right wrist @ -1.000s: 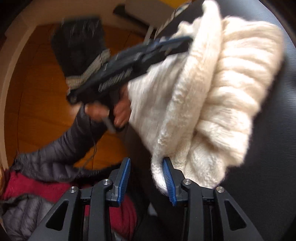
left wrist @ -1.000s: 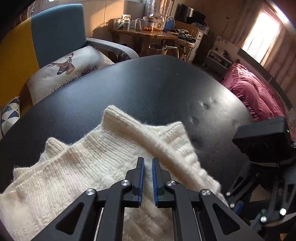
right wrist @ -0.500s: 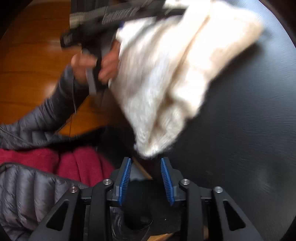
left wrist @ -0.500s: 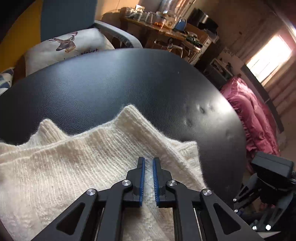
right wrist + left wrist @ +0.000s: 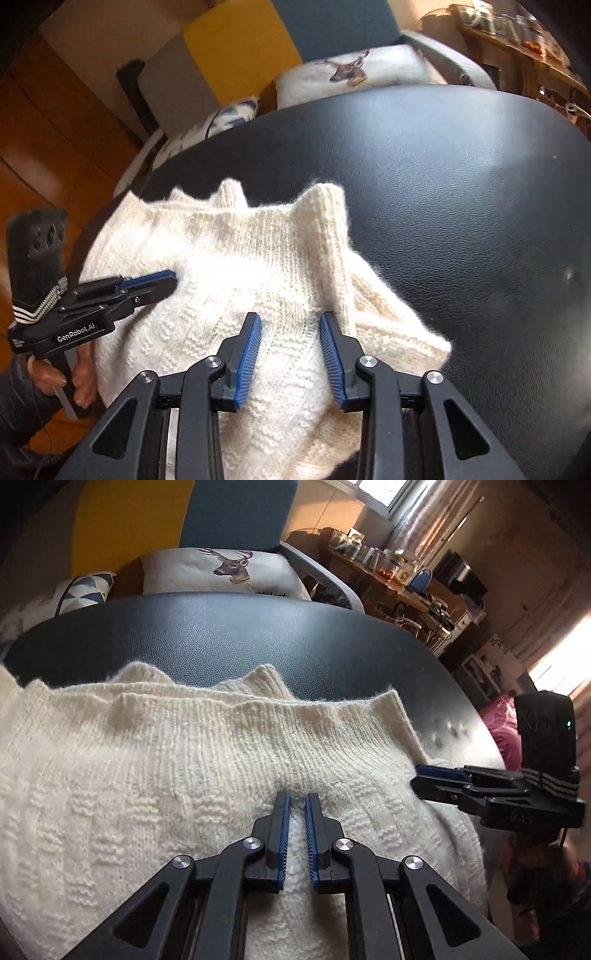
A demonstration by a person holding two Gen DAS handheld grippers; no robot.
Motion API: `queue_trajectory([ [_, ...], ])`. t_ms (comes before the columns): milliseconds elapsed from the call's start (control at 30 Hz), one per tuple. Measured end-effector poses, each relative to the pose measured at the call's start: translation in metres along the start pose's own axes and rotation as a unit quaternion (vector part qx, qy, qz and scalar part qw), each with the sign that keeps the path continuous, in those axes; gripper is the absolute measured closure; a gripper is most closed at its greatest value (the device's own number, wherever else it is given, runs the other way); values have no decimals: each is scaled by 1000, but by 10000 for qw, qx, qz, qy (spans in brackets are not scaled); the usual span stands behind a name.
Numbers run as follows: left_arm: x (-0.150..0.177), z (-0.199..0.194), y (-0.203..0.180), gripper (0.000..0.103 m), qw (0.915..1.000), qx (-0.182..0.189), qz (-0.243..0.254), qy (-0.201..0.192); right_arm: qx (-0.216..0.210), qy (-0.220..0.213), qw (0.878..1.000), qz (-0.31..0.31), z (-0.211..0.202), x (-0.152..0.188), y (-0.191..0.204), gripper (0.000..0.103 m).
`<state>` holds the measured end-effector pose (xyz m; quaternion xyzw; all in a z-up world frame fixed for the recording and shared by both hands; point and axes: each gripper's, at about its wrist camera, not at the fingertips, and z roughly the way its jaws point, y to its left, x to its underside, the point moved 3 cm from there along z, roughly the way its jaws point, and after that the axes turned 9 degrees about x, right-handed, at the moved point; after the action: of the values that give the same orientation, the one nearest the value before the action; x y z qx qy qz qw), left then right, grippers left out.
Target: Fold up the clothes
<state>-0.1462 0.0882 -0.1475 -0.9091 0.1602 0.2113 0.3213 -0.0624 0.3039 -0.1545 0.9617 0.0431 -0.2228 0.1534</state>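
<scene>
Two tongs over one cream sweater [image 5: 236, 280] heaped on the black worktop [image 5: 461, 192]: my left tongs [image 5: 296, 805] nearly closed, gripping nothing visible; my right tongs [image 5: 290, 325] gape empty. Soft, light knit; I would pinch its ribbed hem.

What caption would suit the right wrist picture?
Open right gripper poised over a folded cream knit sweater on a black table, left gripper alongside.

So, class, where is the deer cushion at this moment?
The deer cushion sits on the armchair beyond the far edge of the black table, upper centre in both wrist views, behind the cream sweater.
</scene>
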Motion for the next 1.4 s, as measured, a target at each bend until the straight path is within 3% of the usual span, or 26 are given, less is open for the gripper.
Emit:
queue_trajectory([
  [133,-2,-22,2,94,9989,230,-374,-163,151,-165,9994,257,-9,-9,-8,71],
  [200,5,-56,10,92,9973,265,-460,-511,353,-445,9981,225,-20,-19,-3,69],
  [300,26,-128,42,86,9912,337,-659,-1100,5,-949,9954,-117,-34,-32,41,67],
  [367,44,-177,76,84,9869,229,-810,-1375,-487,-870,9941,-424,-29,-31,82,66],
  [467,72,-245,134,69,9820,-30,-986,-1611,-986,-491,9898,-904,3,-19,153,66],
  [500,81,-255,152,62,9832,-8,-1042,-1500,-1032,-385,9881,-1071,12,-15,171,66],
  [533,89,-264,170,61,9844,21,-1098,-1377,-996,-312,9864,-1267,20,-12,190,66],
  [633,113,-264,196,61,9890,151,-1116,-955,-739,-119,9824,-1711,41,-7,223,66],
  [700,123,-253,199,61,9905,432,-1079,-739,-503,34,9810,-1872,53,-5,232,66],
  [800,127,-240,197,61,9907,699,-977,-644,-334,284,9825,-1809,66,-1,222,66],
  [900,130,-227,195,58,9900,961,-873,-553,-488,349,9860,-1558,68,2,203,68],
  [967,128,-223,201,56,9879,1093,-988,-476,-481,379,9875,-1452,66,3,193,69],
  [1067,127,-216,200,55,9760,1778,-1202,-382,-421,430,9898,-1295,64,2,181,70],
  [1167,137,-213,180,57,9694,2234,-980,-277,-385,492,9900,-1263,63,0,179,69],
  [1200,140,-211,176,59,9689,2275,-937,-257,-338,514,9887,-1365,63,1,181,68],
  [1267,144,-209,175,73,9658,2362,-1032,-284,-212,557,9856,-1580,63,0,186,68],
  [1333,146,-213,179,94,9620,2430,-1166,-442,-133,606,9841,-1666,64,0,188,68],
  [1400,150,-219,182,96,9602,2412,-1284,-579,-63,676,9816,-1784,64,-1,188,68],
])
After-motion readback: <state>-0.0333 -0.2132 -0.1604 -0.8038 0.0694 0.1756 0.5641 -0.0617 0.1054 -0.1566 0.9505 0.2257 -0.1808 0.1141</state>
